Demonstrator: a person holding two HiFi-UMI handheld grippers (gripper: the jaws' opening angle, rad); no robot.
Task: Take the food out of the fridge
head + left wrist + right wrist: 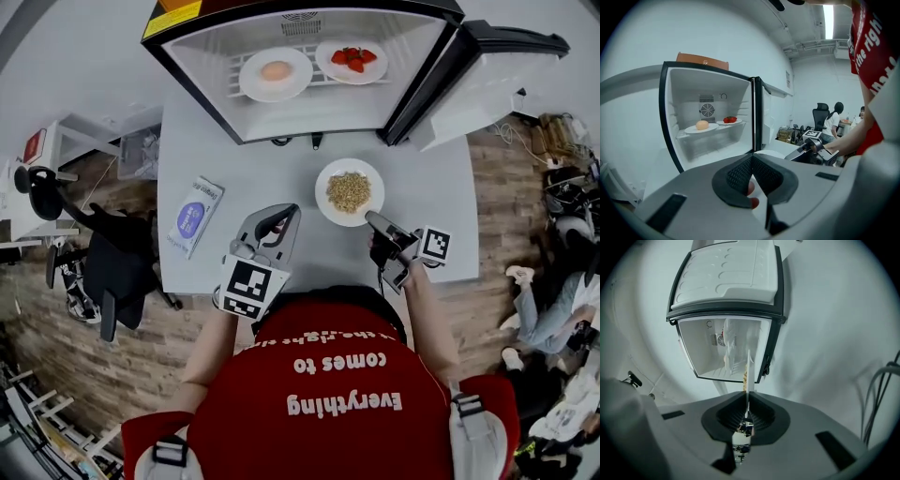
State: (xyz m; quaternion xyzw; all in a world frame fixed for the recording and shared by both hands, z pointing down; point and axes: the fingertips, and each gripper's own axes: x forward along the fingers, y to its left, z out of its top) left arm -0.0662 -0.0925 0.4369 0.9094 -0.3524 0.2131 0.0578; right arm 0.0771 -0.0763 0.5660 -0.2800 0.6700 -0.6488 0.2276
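Observation:
The small fridge (pixel 309 127) stands open on the white table (pixel 244 178), its door (pixel 487 66) swung to the right. On its shelf sit a plate with a round bun (pixel 275 73) and a plate of strawberries (pixel 352 59). A third plate of brown grains (pixel 349 192) is over the table in front of the fridge. My right gripper (pixel 372 218) is shut on its near rim; in the right gripper view the plate (pixel 748 376) runs edge-on between the pads. My left gripper (pixel 284 214) is shut and empty, left of that plate, pointing at the fridge (pixel 712 126).
A blue and white packet (pixel 194 216) lies on the table's left part. A black office chair (pixel 112 262) stands left of the table. People sit by desks at the right (pixel 832 122). Cables hang at the far right (pixel 876 394).

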